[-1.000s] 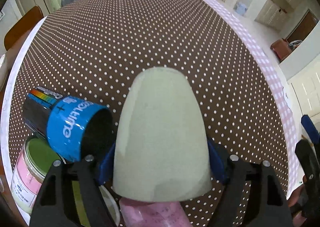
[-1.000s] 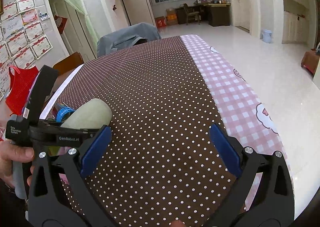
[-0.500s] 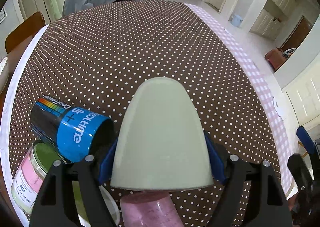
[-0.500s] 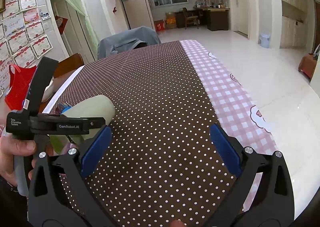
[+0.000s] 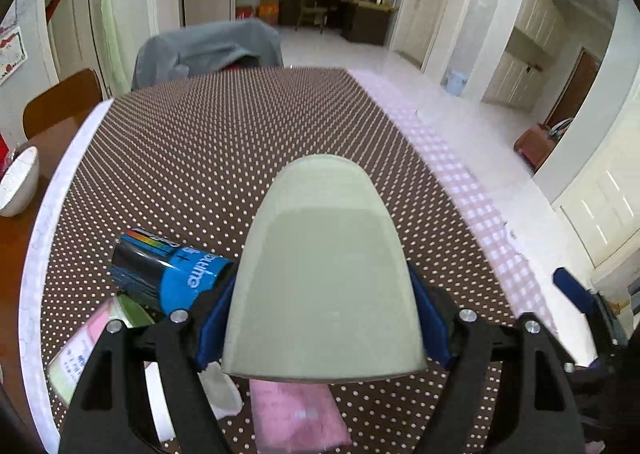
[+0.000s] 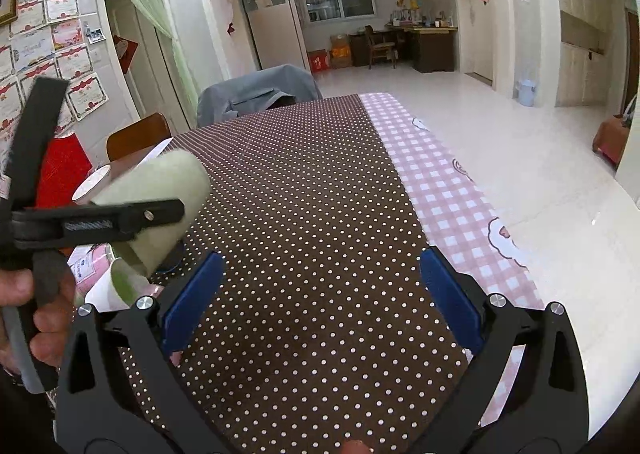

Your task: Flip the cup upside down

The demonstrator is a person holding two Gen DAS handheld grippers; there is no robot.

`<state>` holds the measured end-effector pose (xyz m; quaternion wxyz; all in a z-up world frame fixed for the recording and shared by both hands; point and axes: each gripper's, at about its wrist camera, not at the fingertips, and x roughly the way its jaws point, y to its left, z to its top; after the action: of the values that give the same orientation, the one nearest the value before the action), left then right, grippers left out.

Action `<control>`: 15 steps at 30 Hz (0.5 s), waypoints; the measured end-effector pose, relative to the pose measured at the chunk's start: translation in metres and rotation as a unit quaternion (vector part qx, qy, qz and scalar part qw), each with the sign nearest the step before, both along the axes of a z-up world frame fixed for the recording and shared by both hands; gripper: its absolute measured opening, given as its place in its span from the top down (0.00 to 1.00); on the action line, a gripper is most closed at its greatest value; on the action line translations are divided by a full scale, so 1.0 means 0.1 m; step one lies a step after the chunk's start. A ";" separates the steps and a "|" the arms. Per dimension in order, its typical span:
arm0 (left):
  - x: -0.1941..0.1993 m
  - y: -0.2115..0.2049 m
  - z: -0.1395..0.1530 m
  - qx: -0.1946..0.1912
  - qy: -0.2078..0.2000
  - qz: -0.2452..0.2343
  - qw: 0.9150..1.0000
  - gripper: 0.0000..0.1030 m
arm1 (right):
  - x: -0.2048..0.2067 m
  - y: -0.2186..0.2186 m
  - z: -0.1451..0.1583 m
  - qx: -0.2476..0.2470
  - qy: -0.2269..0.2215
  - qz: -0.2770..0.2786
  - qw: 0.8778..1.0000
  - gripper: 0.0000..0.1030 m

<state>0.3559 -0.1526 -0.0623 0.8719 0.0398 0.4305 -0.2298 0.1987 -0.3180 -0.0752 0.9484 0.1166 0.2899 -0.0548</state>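
Pale-green cup [image 5: 324, 286] pinched between the blue pads [image 5: 212, 322] of the left gripper [image 5: 320, 318], lifted clear of the brown polka-dot tablecloth [image 5: 240, 141]. Seen from the right wrist, tilted on its side in the air, closed base pointing forward and slightly up, rim end low and back toward the hand [image 6: 36, 318]. Not yet upside down, not yet set down. Judged roughly midway: grasp and lift done, rotation begun; left to do are finishing the turn until the mouth faces the table, lowering onto a bare patch of cloth, and releasing.

Right gripper [image 6: 320, 294] spread wide, nothing between its blue pads [image 6: 192, 302], hanging over the cloth well apart from the cup.

Crowded below and left of the cup: a blue-and-black can [image 5: 168, 270] lying on its side, a green-lidded jar [image 5: 96, 338] with a pink label, and a pink container [image 5: 296, 414] directly under the rim. White bowl [image 5: 18, 181] at the far left edge. Open dotted cloth ahead looks the safer landing spot.
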 end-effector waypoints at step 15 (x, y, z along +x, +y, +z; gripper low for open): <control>-1.07 0.61 0.38 -0.043 -0.070 0.019 0.996 0.26 | -0.55 0.39 0.13 -0.023 -0.036 0.024 0.999 0.06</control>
<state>0.2493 -0.0919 -0.0240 0.9048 0.0101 0.3593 -0.2283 0.1440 -0.2795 -0.0622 0.9618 0.0894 0.2564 -0.0346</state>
